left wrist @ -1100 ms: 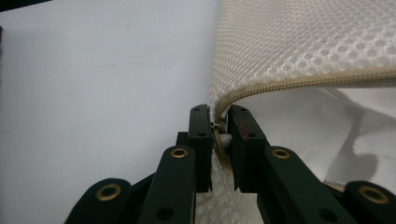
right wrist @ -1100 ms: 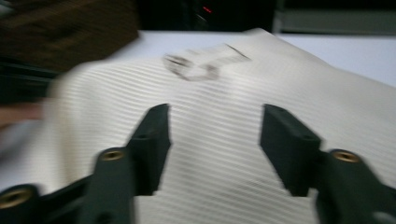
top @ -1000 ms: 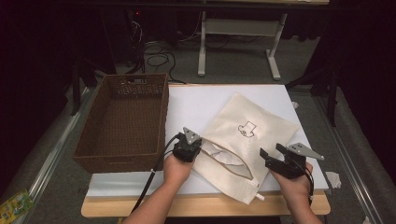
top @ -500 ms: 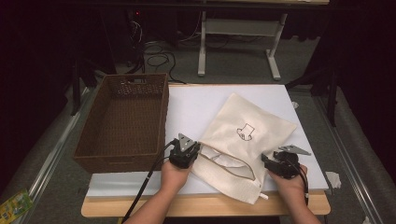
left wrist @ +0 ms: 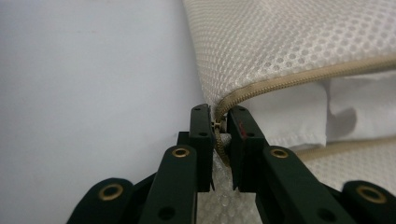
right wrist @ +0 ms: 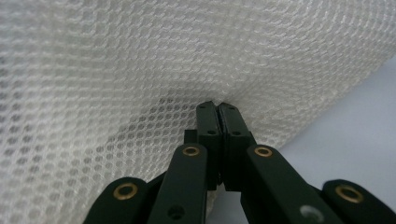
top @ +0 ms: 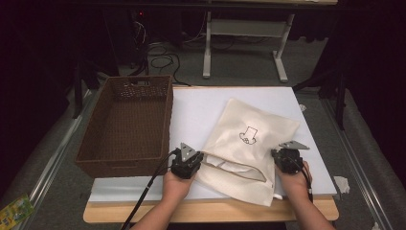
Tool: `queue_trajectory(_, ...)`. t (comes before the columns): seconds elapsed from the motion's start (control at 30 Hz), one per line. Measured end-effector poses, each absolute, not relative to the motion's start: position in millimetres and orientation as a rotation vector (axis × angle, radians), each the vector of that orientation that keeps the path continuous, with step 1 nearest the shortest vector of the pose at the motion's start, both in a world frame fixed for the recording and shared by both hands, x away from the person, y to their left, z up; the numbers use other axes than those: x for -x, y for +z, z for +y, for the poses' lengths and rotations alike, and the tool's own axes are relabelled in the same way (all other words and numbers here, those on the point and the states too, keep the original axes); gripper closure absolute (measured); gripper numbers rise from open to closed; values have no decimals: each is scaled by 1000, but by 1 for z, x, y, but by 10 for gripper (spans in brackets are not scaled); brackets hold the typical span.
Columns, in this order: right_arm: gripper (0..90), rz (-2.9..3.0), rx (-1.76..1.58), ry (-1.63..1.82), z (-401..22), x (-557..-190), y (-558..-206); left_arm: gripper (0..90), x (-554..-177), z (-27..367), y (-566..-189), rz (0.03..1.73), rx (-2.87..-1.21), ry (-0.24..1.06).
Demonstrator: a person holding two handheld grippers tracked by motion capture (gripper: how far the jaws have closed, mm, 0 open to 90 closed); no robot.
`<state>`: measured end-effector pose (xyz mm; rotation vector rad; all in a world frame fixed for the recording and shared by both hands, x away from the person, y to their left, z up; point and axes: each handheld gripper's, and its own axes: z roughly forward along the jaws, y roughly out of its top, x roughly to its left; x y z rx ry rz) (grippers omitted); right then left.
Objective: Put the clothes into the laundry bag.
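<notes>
Closing, right hand-held gripper (right wrist: 218,108) has pinched mesh bag's (top: 253,143) edge.

A wooden bench (top: 210,213) carries a white board (top: 201,108) that covers most of its top. On the board lie a brown wicker basket (top: 127,124) along the left edge and, just right of it, a cream mesh bag (top: 249,143), its zipper open.
</notes>
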<state>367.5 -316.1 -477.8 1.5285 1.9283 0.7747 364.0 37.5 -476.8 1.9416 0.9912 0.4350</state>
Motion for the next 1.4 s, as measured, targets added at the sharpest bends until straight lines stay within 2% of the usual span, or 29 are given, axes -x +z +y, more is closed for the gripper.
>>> queue_trajectory(0.27,896,1933,-1498,782,-329,-422,-475,806,-347,25,-477,918,-1968,419)
queue_trajectory(0.43,871,1967,-1441,804,-333,-421,-473,773,-343,27,-476,919,-1975,434)
queue_trajectory(0.57,749,1929,-1409,903,-336,-402,-462,626,-337,34,-466,920,-1952,493)
queue_trajectory(0.6,714,1917,-1398,937,-337,-396,-459,568,-335,35,-463,913,-1947,508)
queue_trajectory(0.63,626,1895,-1365,985,-335,-385,-451,462,-333,36,-461,907,-1946,519)
queue_trajectory(0.67,626,1895,-1365,985,-335,-385,-451,462,-331,37,-458,902,-1940,534)
queue_trajectory(0.83,412,1878,-1237,1104,-319,-354,-429,297,-321,41,-444,854,-1904,535)
queue_trajectory(0.9,285,1894,-1214,1166,-311,-338,-421,205,-317,44,-439,830,-1898,532)
queue_trajectory(1.03,101,1888,-1133,1231,-298,-312,-413,94,-306,53,-433,757,-1911,515)
queue_trajectory(1.07,35,1873,-1101,1220,-294,-301,-414,43,-305,56,-435,753,-1905,509)
queue_trajectory(1.2,3,1883,-1101,1223,-292,-285,-420,3,-304,63,-442,757,-1896,479)
queue_trajectory(1.4,3,1862,-1114,1226,-297,-288,-422,0,-310,64,-435,763,-1846,484)
